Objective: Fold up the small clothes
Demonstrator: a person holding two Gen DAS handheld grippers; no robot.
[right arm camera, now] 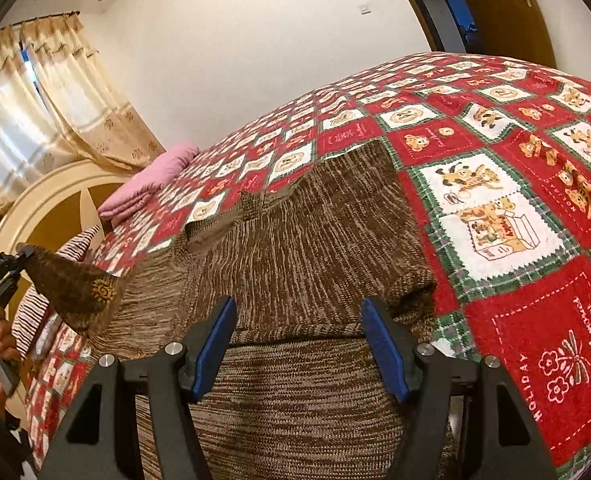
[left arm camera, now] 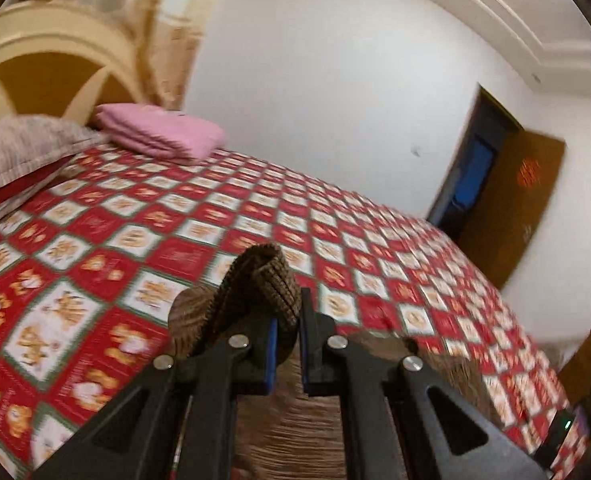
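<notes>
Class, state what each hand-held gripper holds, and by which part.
Left hand-held gripper pinches the brown knitted sweater by a ribbed cuff edge; right hand-held gripper holds nothing.

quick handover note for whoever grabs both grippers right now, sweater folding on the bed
Left gripper: shut on the cuff of the brown sweater, sleeve lifted off the bedspread.
Right gripper: open, holding nothing, poised over the sweater's near part.
Sweater lies mostly spread flat on the bed; a folded pink blanket and pillow sit near the headboard.
Done: sleeve picked up only; whether any fold is made cannot be told.
Left: probably lay the sleeve across the body, fold the other side, then fold in half.
</notes>
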